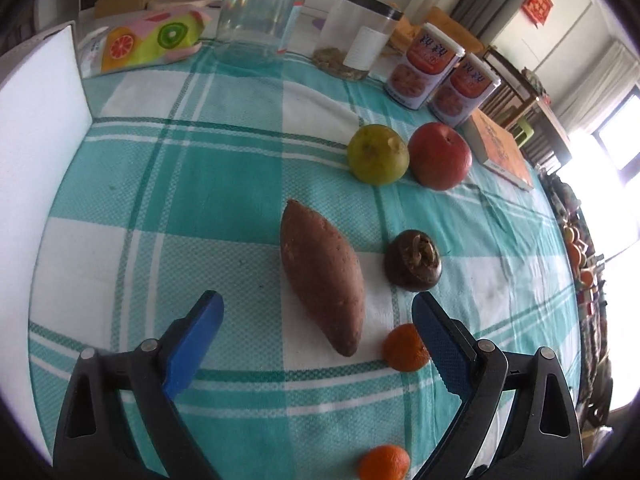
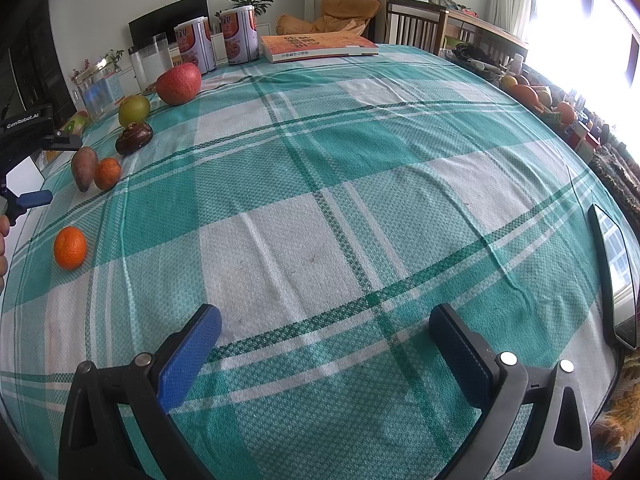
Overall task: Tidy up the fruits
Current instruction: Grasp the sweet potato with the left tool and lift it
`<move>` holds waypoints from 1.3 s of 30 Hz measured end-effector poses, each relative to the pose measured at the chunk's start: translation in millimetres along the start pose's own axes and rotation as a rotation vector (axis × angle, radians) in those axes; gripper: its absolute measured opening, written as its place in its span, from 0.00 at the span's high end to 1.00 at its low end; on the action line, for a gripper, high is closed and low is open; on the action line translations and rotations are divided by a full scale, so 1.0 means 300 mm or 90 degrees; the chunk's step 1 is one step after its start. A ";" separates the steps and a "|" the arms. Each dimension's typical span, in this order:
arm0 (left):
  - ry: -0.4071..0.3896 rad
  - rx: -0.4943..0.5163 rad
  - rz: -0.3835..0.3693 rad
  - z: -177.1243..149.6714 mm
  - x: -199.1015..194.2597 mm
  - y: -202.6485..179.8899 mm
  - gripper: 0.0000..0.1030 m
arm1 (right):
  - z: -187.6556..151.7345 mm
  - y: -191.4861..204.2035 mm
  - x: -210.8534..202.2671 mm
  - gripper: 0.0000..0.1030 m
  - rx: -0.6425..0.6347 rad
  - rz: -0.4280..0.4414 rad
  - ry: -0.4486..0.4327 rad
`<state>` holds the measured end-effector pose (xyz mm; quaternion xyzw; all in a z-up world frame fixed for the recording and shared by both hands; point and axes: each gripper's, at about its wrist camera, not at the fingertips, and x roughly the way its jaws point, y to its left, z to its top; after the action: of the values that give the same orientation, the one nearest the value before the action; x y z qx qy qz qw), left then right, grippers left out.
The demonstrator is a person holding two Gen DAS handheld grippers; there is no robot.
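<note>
My left gripper (image 1: 318, 312) is open above the tablecloth, its blue fingers either side of the near end of a brown sweet potato (image 1: 322, 274) without touching it. A small orange (image 1: 404, 347) lies by the right finger, and a second orange (image 1: 384, 462) sits at the bottom edge. Beyond are a dark mangosteen (image 1: 413, 260), a green fruit (image 1: 378, 155) and a red apple (image 1: 440, 156). My right gripper (image 2: 326, 320) is open over bare cloth, nothing between its fingers. From there the oranges (image 2: 70, 248) (image 2: 107, 173), sweet potato (image 2: 84, 168), mangosteen (image 2: 134, 139), green fruit (image 2: 134, 110) and apple (image 2: 179, 83) line the far left.
A glass jar (image 1: 264, 12), a plastic jar (image 1: 356, 36), two red tins (image 1: 440, 72) and an orange book (image 1: 502, 150) stand along the back. A colourful fruit-print pack (image 1: 148, 40) and white foam board (image 1: 36, 128) are at left. A dark tablet (image 2: 614, 276) lies at the table's right edge.
</note>
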<state>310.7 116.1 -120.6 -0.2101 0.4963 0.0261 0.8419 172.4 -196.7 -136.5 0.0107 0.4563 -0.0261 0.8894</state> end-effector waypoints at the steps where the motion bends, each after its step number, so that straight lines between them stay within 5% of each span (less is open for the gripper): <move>1: 0.003 0.001 0.010 0.007 0.015 -0.001 0.08 | 0.000 0.000 0.000 0.00 0.000 0.000 0.000; 3: -0.002 -0.006 0.029 0.014 0.032 0.007 0.15 | 0.000 0.000 0.000 0.00 0.000 0.000 0.000; 6: -0.013 0.019 0.015 0.017 0.028 0.004 0.55 | 0.000 0.000 0.001 0.00 0.000 0.000 0.000; 7: -0.004 0.033 0.021 0.016 0.027 -0.005 0.58 | 0.001 0.000 0.000 0.00 0.000 0.000 0.000; 10: -0.025 0.066 0.060 -0.006 -0.015 -0.018 0.59 | 0.001 0.000 0.000 0.00 0.000 0.001 0.000; 22: -0.008 0.114 0.014 -0.355 -0.310 0.045 0.59 | 0.001 0.000 0.000 0.00 -0.001 0.001 0.000; 34: -0.007 0.149 0.039 -0.584 -0.330 0.085 0.57 | 0.000 0.001 0.000 0.00 -0.001 0.001 0.000; 39: -0.025 0.150 0.053 -0.613 -0.332 0.100 0.33 | -0.001 0.000 0.000 0.00 -0.002 0.001 0.000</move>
<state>101.0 89.8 -123.3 -0.0881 0.4876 0.0068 0.8686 172.2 -196.5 -136.5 0.0101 0.4563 -0.0247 0.8894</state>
